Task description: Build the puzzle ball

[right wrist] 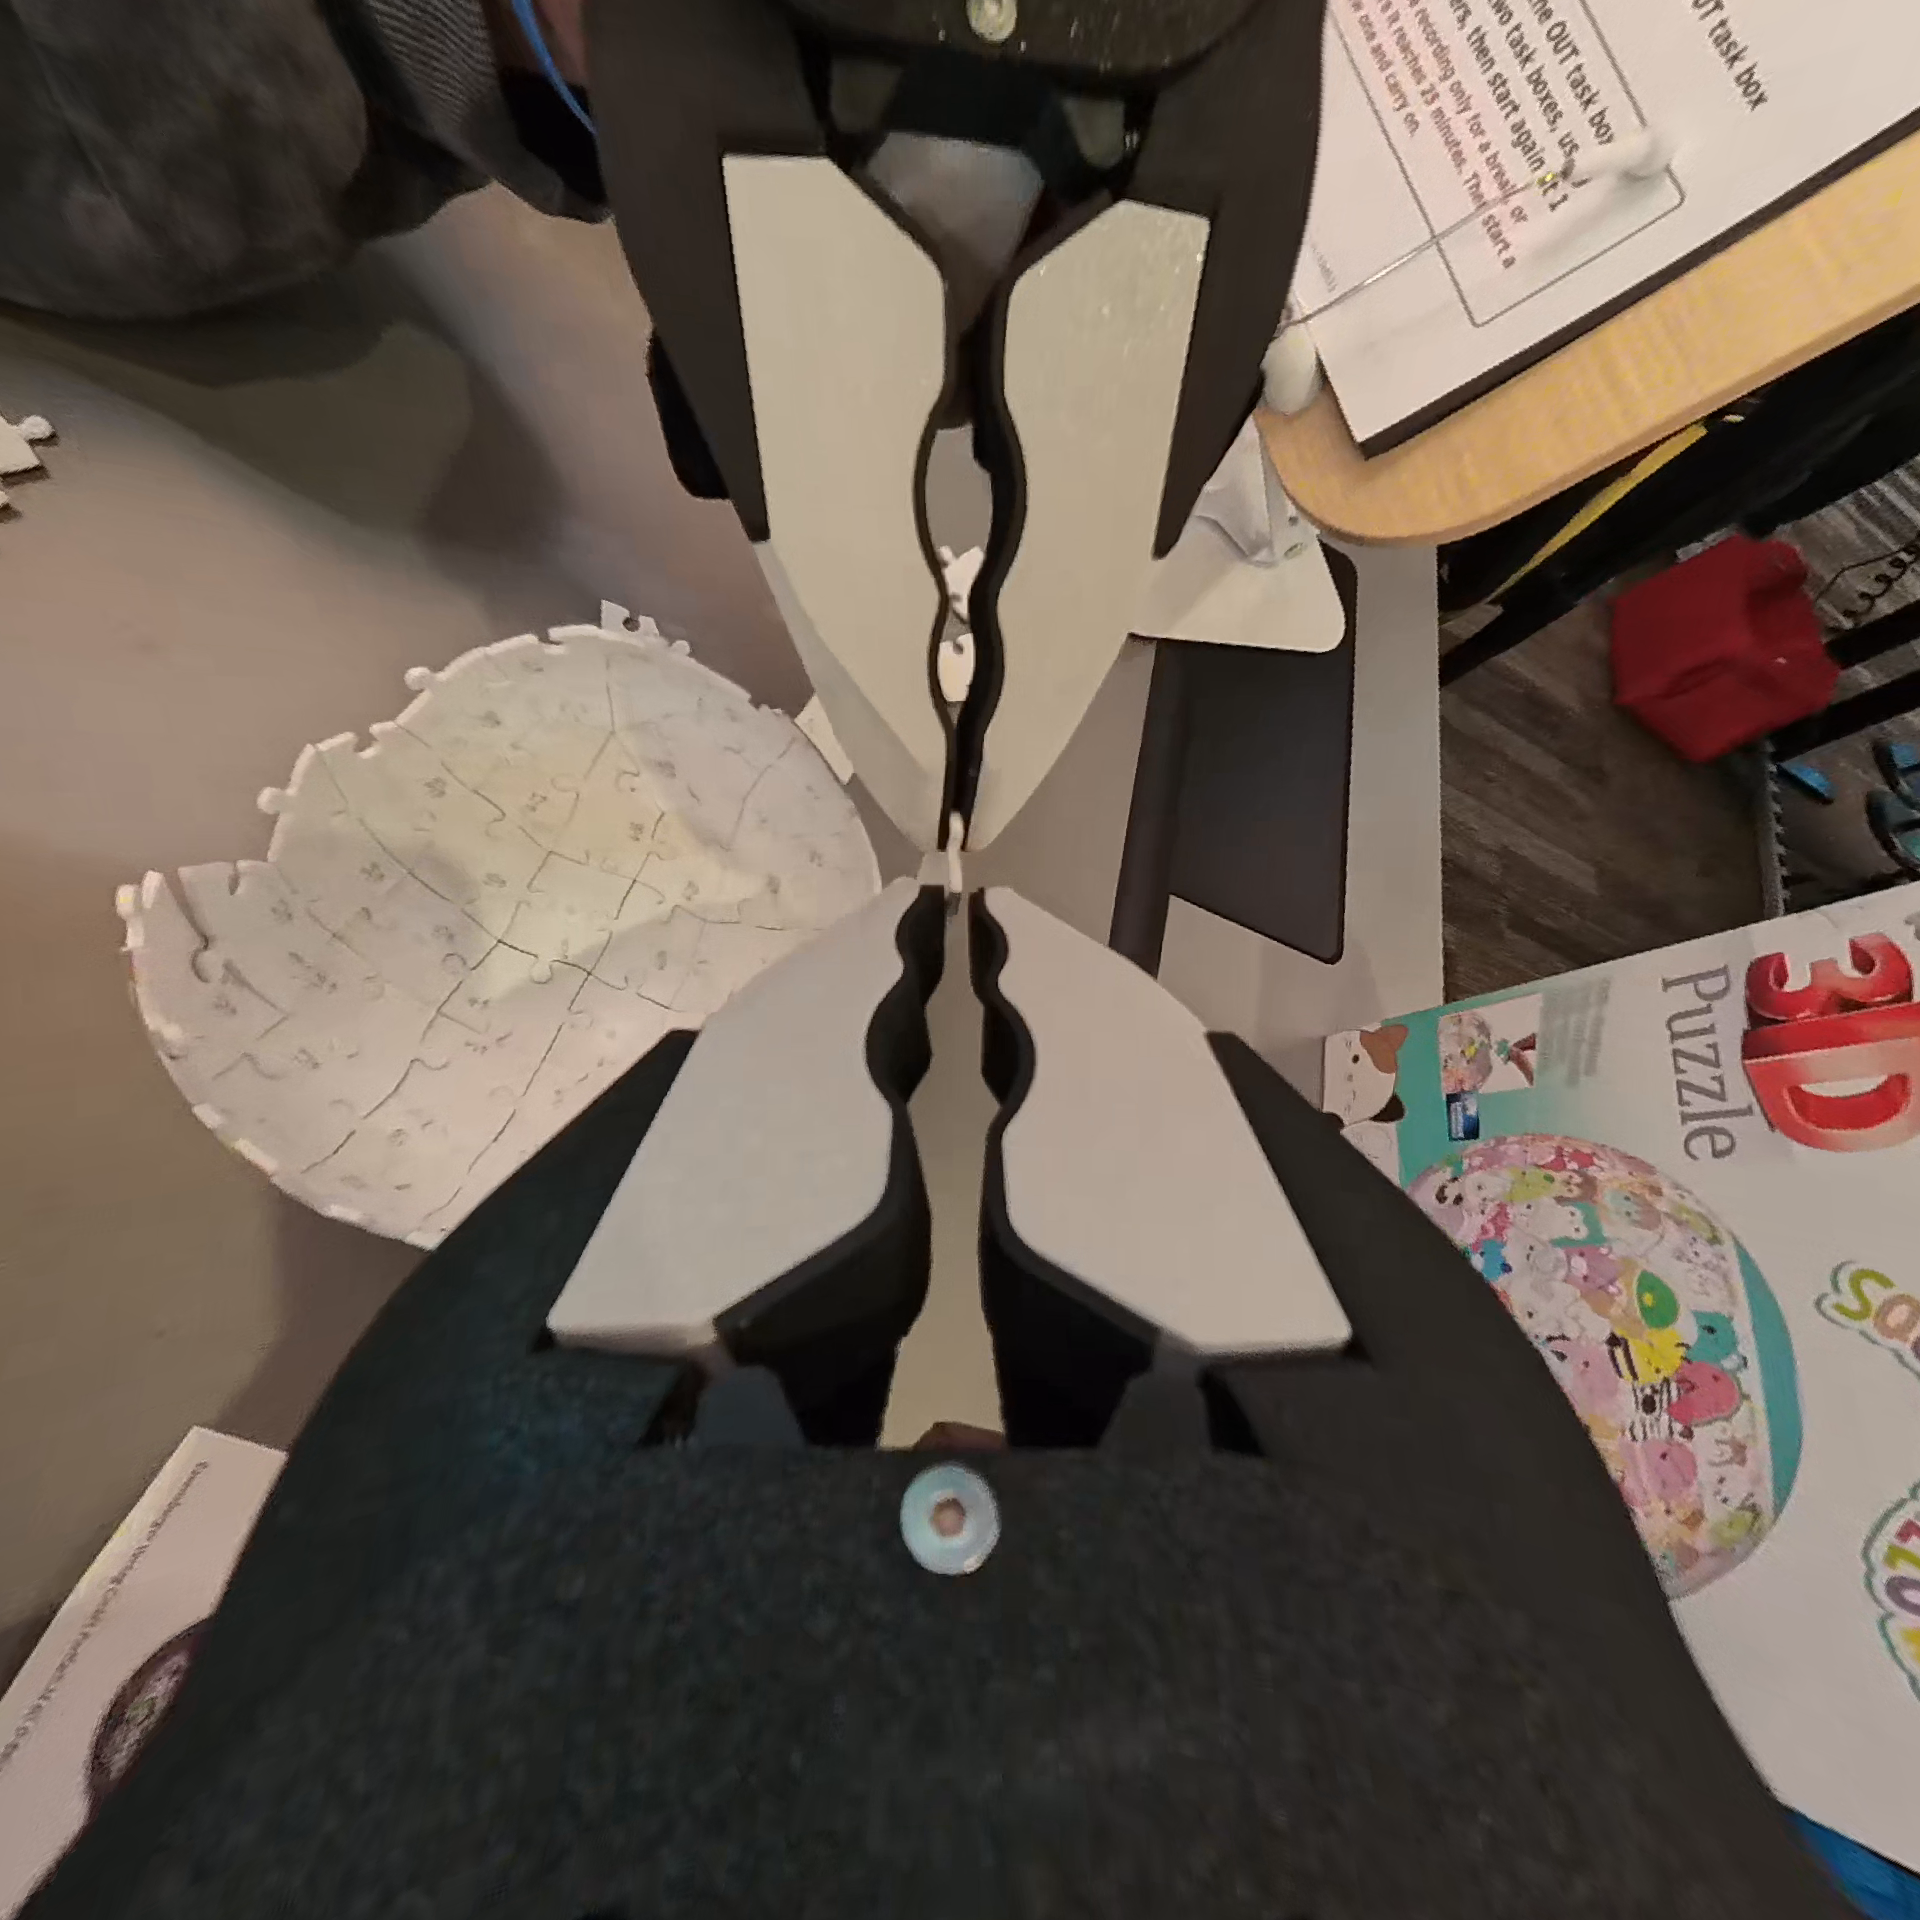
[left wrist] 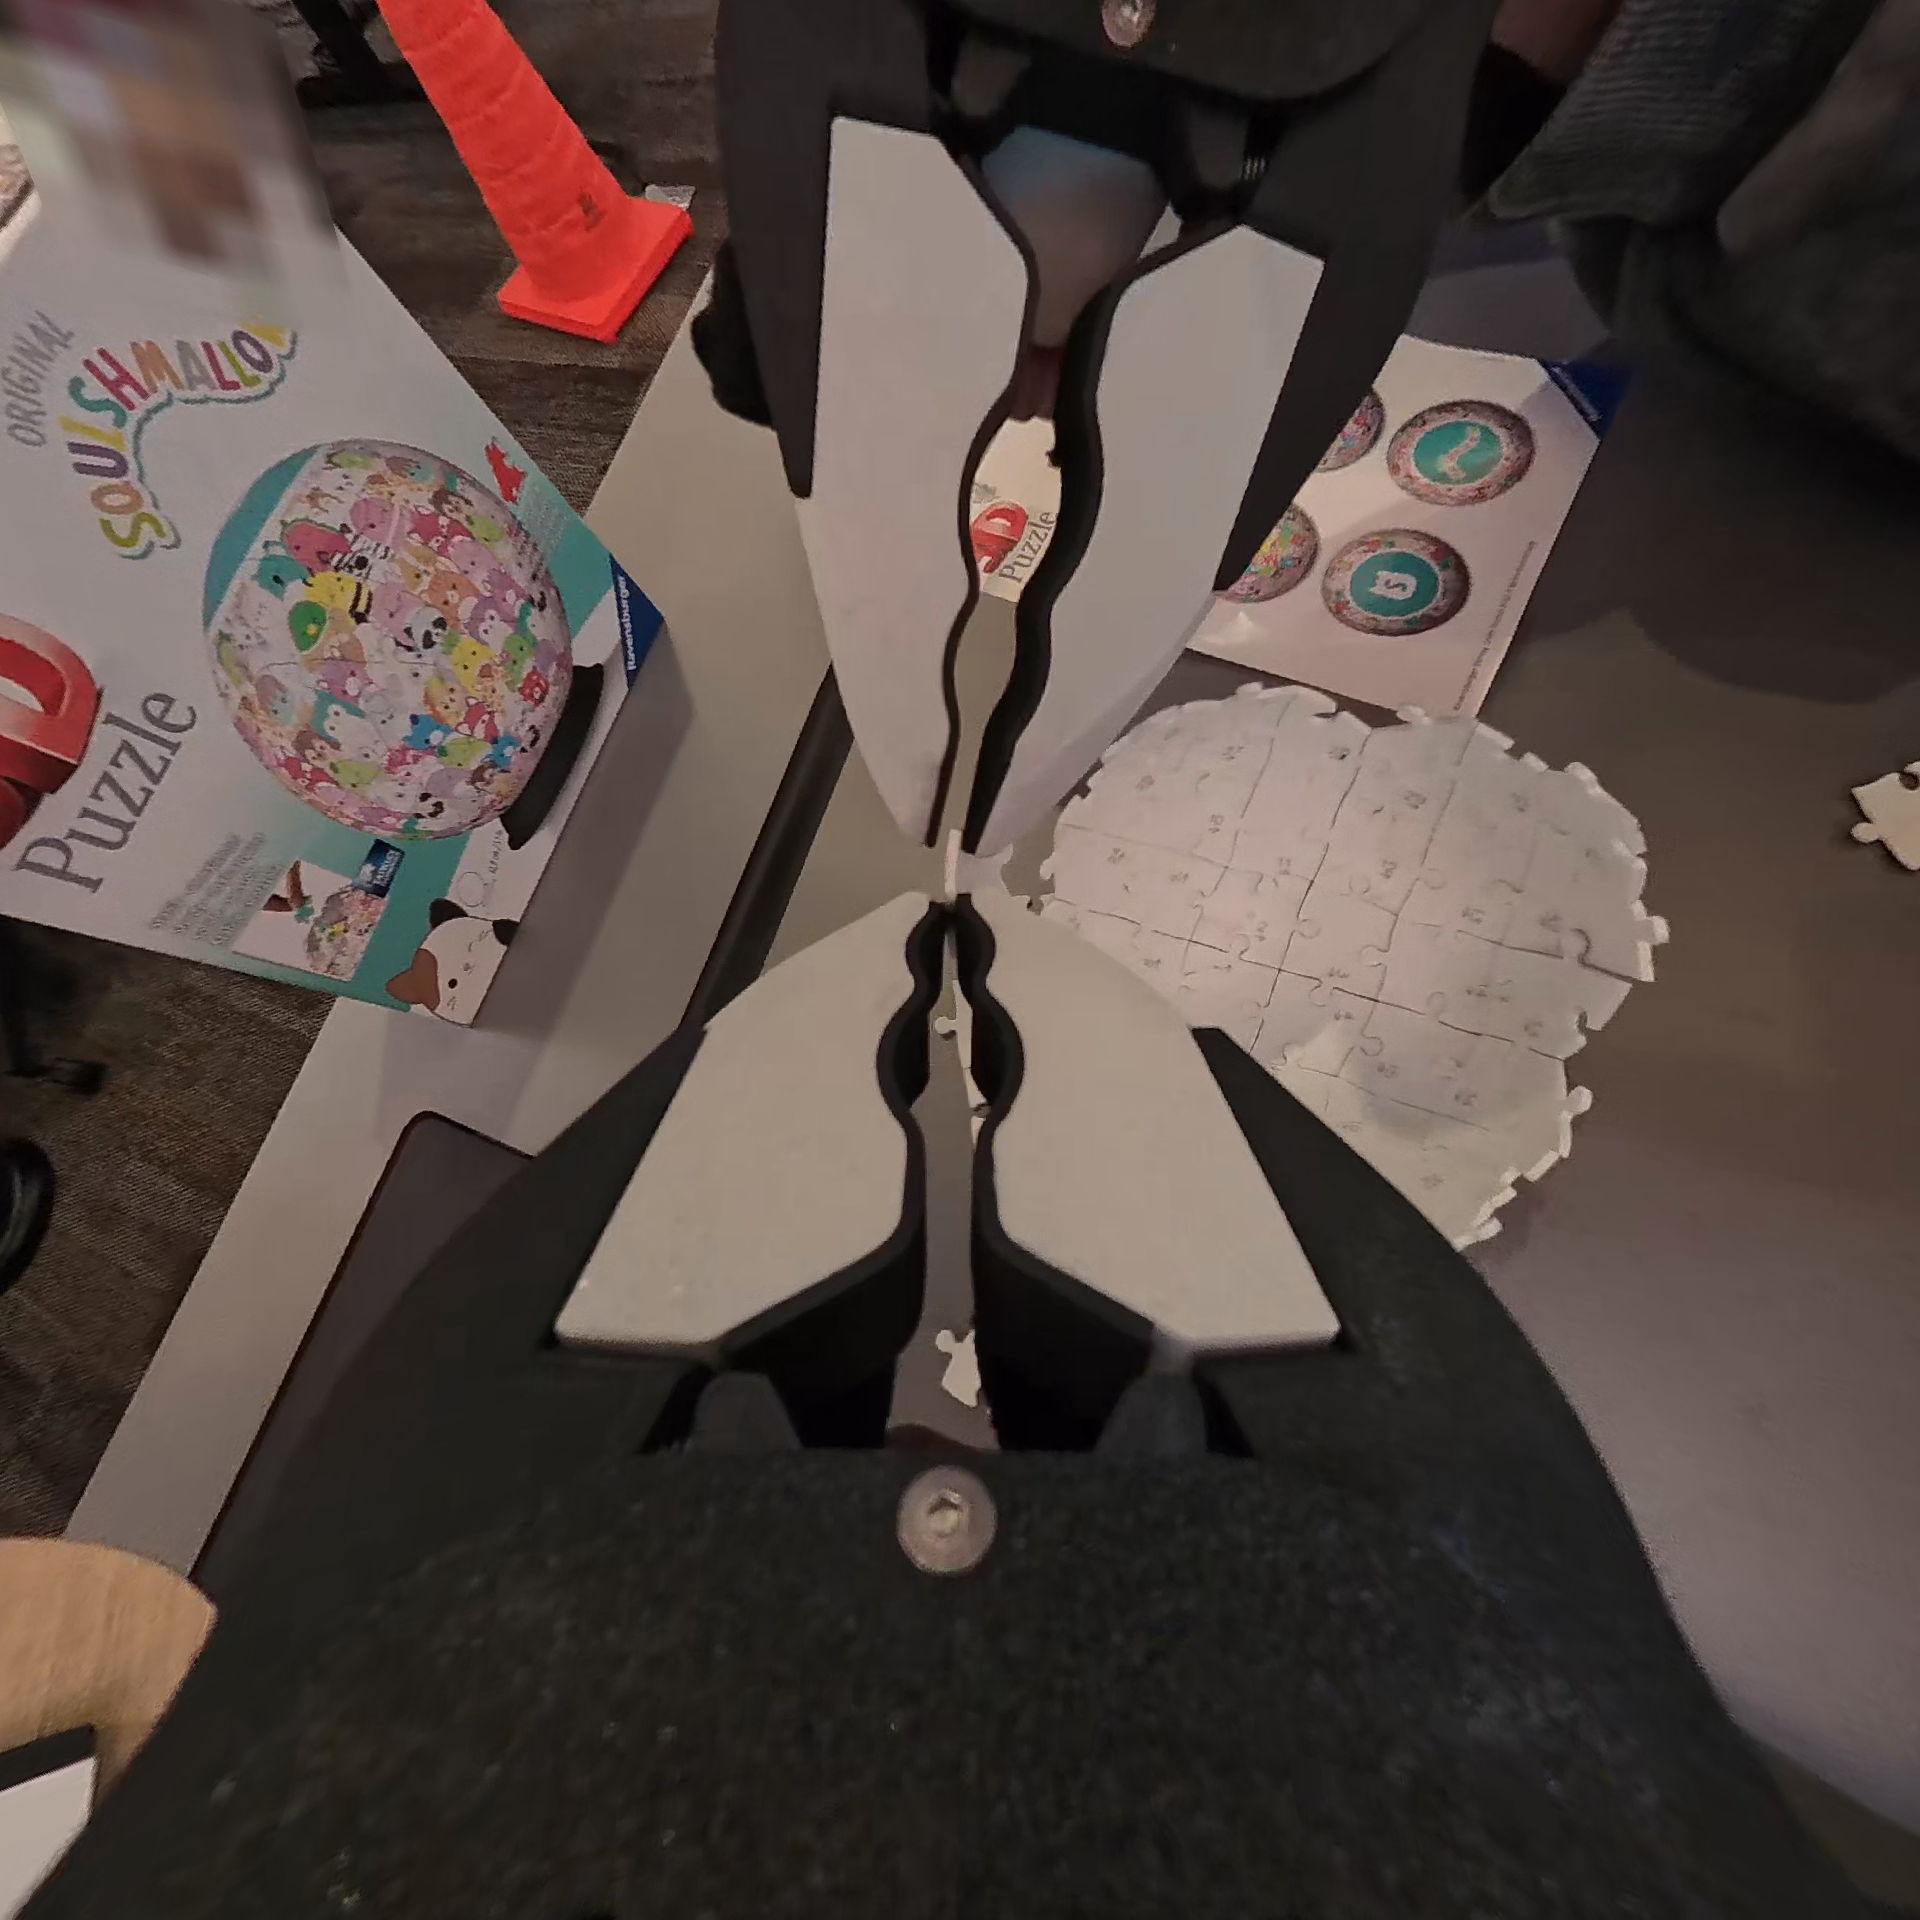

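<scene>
A small white puzzle piece [left wrist: 964, 868] is held edge-on between the two grippers, which meet tip to tip above the grey table [left wrist: 1714, 1195]. My left gripper [left wrist: 948, 914] is shut on its near end. My right gripper [left wrist: 951, 836] comes in from the far side and is shut on its other end. In the right wrist view, my right gripper [right wrist: 951, 902] and the left gripper [right wrist: 954, 831] pinch the same piece [right wrist: 952, 860]. The partly built white puzzle shell [left wrist: 1351, 935] lies beside them with its numbered inner side up, and it also shows in the right wrist view [right wrist: 499, 914].
The puzzle box [left wrist: 312, 623] lies at the table's edge [right wrist: 1662, 1247]. An instruction leaflet [left wrist: 1455, 520] lies behind the shell. Loose white pieces [left wrist: 1891, 821] lie on the table. An orange cone [left wrist: 540, 177] stands on the floor. A wooden desk with papers [right wrist: 1558, 312] is nearby. The grippers are tip to tip, or close to it.
</scene>
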A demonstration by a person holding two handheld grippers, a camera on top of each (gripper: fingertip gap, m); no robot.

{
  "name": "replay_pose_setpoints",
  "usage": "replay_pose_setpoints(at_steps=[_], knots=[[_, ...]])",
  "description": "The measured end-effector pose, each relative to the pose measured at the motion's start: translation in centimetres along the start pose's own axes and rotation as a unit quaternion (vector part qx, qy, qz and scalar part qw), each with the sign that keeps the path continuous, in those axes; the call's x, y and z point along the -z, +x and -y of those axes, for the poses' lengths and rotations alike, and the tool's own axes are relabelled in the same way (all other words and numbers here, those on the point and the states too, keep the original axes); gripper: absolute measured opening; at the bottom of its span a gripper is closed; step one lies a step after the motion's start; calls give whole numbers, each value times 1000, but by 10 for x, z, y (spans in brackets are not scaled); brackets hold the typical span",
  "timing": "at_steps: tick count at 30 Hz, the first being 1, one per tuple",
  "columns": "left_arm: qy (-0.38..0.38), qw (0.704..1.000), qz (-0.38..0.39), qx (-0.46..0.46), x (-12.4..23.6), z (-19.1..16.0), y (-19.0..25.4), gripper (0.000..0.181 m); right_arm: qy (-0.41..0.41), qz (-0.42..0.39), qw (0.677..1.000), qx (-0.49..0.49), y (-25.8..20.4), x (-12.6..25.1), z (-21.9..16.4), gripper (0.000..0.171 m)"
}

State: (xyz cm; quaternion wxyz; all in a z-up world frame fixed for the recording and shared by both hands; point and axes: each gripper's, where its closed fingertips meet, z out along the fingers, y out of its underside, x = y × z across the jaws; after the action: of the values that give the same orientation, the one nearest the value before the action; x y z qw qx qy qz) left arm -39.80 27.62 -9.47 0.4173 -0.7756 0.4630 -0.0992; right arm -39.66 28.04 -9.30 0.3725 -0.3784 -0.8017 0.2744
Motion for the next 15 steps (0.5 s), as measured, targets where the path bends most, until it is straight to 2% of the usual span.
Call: replay_pose_setpoints(at_steps=[4, 7, 11, 13, 15], knots=[[0, 1000, 3, 3, -1, -1, -1, 1, -1, 12, 1000, -4, 1, -1, -1, 2], [25, 999, -3, 27, 2, 2, -4, 3, -4, -9, 999, 35, 6, 1, 1, 2], [84, 983, -77, 144, 12, -2, -14, 10, -5, -41, 992, 121, 3, 2, 3, 2], [81, 968, -112, 207, 10, -17, -20, 10, -13, -38, 990, 135, -1, 0, -2, 2], [58, 964, -122, 229, 0, -36, -21, 9, -14, -24, 991, 130, -5, -5, -5, 2]])
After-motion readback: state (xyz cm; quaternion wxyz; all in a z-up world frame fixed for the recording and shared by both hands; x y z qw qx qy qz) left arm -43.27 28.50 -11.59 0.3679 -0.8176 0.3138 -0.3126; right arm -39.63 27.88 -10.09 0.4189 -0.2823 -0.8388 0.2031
